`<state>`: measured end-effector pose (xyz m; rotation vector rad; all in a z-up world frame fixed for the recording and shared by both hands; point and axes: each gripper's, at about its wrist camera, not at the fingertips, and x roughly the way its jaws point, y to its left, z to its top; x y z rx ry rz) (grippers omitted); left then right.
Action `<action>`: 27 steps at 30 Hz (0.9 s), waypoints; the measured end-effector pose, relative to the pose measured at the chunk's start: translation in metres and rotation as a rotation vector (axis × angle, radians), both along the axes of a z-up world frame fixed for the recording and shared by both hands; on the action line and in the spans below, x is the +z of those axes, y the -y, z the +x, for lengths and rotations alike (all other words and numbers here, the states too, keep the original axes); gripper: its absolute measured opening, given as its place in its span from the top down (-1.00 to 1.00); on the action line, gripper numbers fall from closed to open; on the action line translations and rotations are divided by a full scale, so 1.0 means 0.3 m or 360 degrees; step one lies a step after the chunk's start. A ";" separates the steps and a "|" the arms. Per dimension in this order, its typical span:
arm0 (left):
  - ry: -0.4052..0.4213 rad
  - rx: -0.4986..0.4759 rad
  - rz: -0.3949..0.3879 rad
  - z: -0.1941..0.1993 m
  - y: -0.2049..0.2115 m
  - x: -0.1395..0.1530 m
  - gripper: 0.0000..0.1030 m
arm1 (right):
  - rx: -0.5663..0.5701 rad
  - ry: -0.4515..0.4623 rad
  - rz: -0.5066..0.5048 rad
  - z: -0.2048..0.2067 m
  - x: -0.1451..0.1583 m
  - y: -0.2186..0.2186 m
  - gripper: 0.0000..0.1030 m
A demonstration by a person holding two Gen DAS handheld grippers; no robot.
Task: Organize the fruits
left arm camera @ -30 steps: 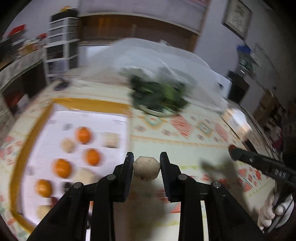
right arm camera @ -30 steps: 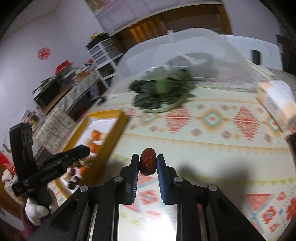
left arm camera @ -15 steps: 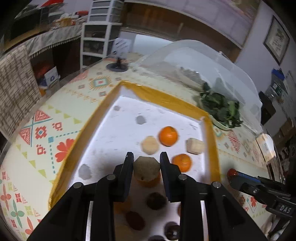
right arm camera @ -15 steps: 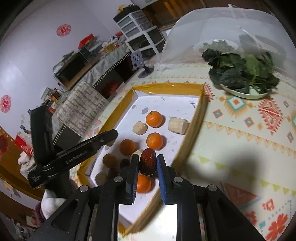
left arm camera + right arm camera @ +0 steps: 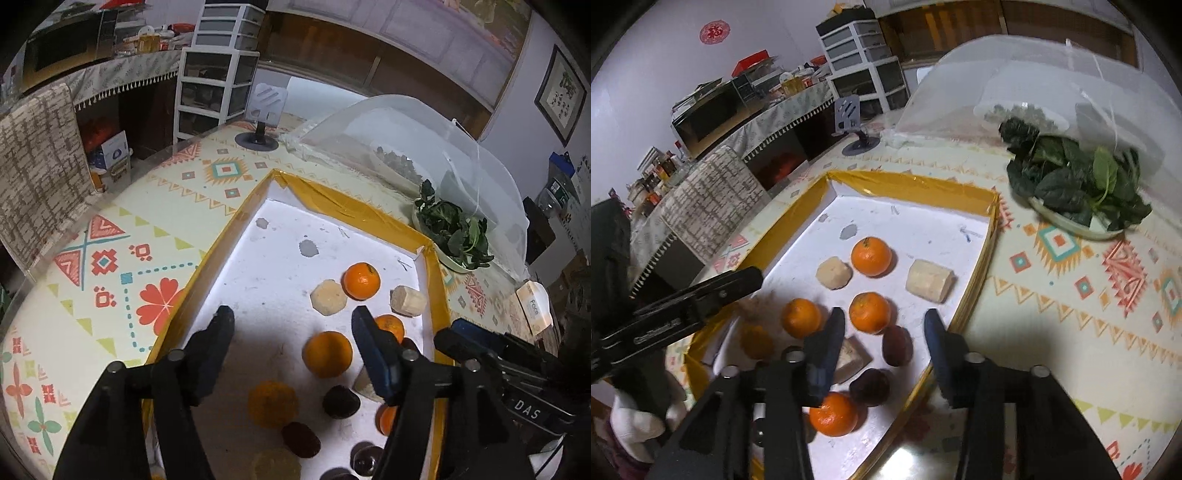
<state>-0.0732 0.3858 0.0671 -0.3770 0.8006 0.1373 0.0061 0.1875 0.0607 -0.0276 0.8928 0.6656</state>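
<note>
I see the desk (image 5: 1052,306) under its patterned cloth, with a clear dome cover (image 5: 1034,74) at the far side and a plate of greens (image 5: 1078,184) just in front of it. The yellow-rimmed tray (image 5: 354,206) lies near me and holds all the fruit: oranges (image 5: 870,256), pale peeled pieces (image 5: 929,280) and dark red fruits (image 5: 897,345), spread loosely over its white floor. My left gripper (image 5: 291,325) hangs over the tray, jaws opening, nothing pressed between them; an orange (image 5: 327,353) lies below the gap. My right gripper (image 5: 884,325) is above the tray's near right part, jaws opening too, a dark red fruit lying free beneath.
</note>
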 end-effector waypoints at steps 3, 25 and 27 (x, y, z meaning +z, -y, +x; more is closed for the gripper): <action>0.0054 0.0007 0.0059 -0.035 0.028 0.033 -0.28 | -0.0025 0.0079 0.0001 -0.036 0.032 0.030 0.04; 0.0334 0.0312 0.0490 -0.377 0.409 0.172 -0.99 | -0.0265 0.0361 0.0051 -0.436 0.057 0.376 -0.57; 0.0343 0.0315 0.0527 -0.390 0.437 0.172 -0.99 | -0.0268 0.0359 0.0050 -0.451 0.048 0.389 -0.59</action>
